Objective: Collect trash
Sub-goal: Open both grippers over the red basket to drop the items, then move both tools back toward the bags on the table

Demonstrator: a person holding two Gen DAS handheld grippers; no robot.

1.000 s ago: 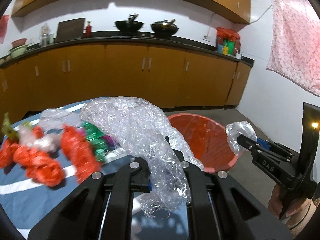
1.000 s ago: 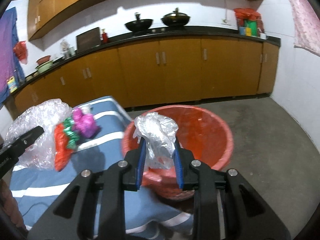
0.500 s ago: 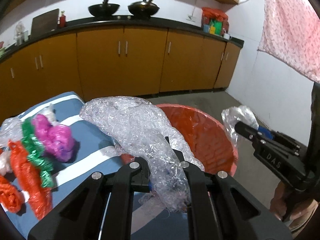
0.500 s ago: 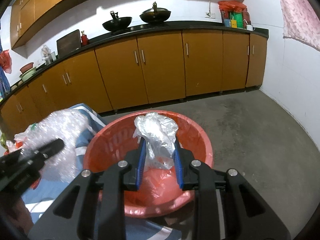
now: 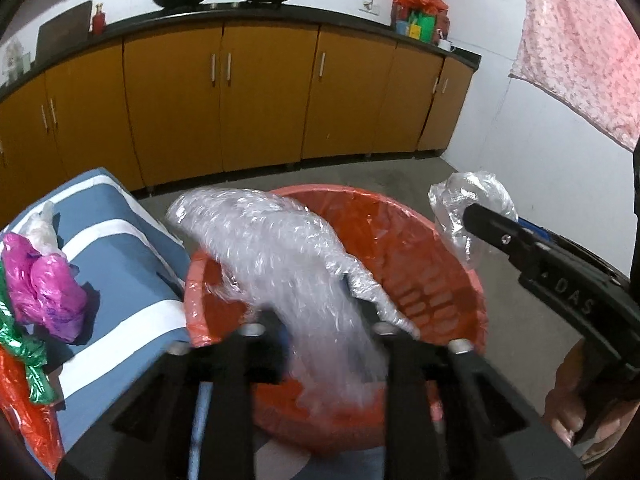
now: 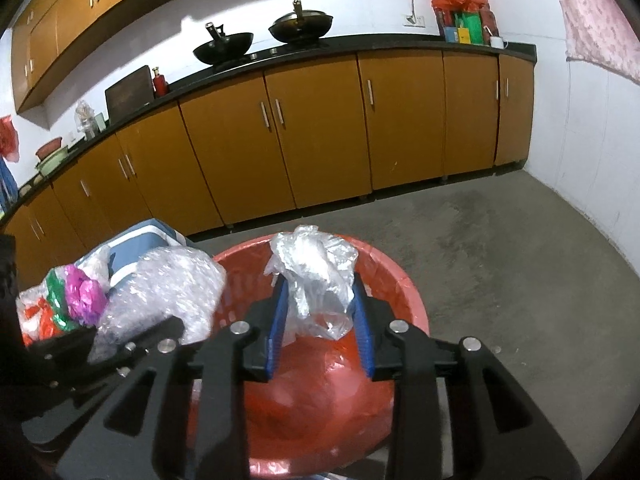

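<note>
1. Hovering over red basin [image 5: 460,280]: left gripper [image 5: 324,328], jaws opening, bubble wrap [image 5: 276,248] between them, blurred and draped down into basin; pads not clearly pressing, so grip released.
2. Hovering over same basin's far side: right gripper [image 6: 320,312], jaws opening, blue pads [image 6: 278,320] apart, crumpled clear plastic bag [image 6: 316,276] between them, left pad clear of it, right pad hard to tell.
3. Sitting on grey floor [image 6: 520,260] just beside blue-and-white striped table [image 5: 120,264]: basin, red bag liner inside.
4. Lying on table, left of basin: pink bag [image 5: 44,280], green foil [image 5: 24,352], orange plastic [image 5: 24,408], another clear scrap [image 5: 40,228].
5. Seen at lower right in left view: hand [image 5: 576,400] gripping right gripper's handle.
6. Behind: brown cabinets [image 6: 320,128], two woks [image 6: 224,46] on counter.
</note>
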